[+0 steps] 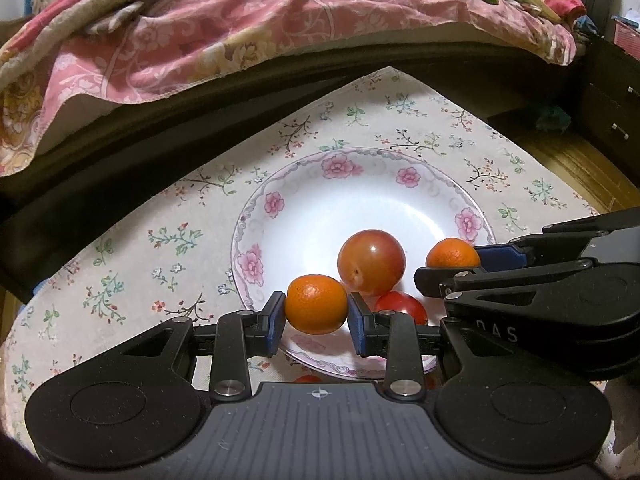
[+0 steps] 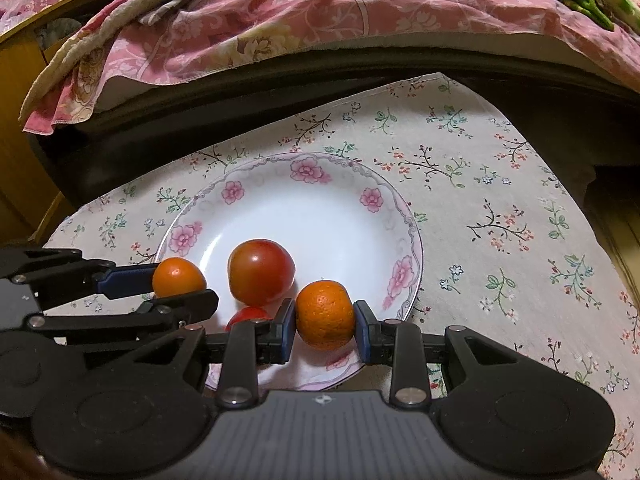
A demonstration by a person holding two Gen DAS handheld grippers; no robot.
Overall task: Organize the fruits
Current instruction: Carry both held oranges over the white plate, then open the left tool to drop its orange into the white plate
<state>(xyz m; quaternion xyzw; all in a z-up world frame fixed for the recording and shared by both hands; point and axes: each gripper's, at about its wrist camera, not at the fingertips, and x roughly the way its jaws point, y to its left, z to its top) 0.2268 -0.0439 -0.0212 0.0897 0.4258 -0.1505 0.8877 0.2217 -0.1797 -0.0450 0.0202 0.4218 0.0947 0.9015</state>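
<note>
A white plate with a pink-flower rim [image 1: 273,202] [image 2: 234,192] lies on a floral cloth. On it sit a large reddish tomato [image 1: 371,262] [image 2: 261,272] and a small red tomato [image 1: 402,306] [image 2: 248,315], partly hidden by the fingers. My left gripper [image 1: 317,310] [image 2: 178,286] is shut on an orange [image 1: 317,304] [image 2: 179,277] over the plate's near left rim. My right gripper [image 2: 325,318] [image 1: 454,266] is shut on a second orange [image 2: 325,314] [image 1: 453,254] over the near right rim. I cannot tell whether either orange touches the plate.
The floral cloth [image 1: 160,240] [image 2: 500,200] covers a small table. Behind it runs a dark bed frame [image 1: 160,136] under a pink quilt [image 1: 240,32]. A dark drawer unit [image 1: 612,112] stands at the right. A red fruit [image 1: 308,379] peeks from under my left gripper.
</note>
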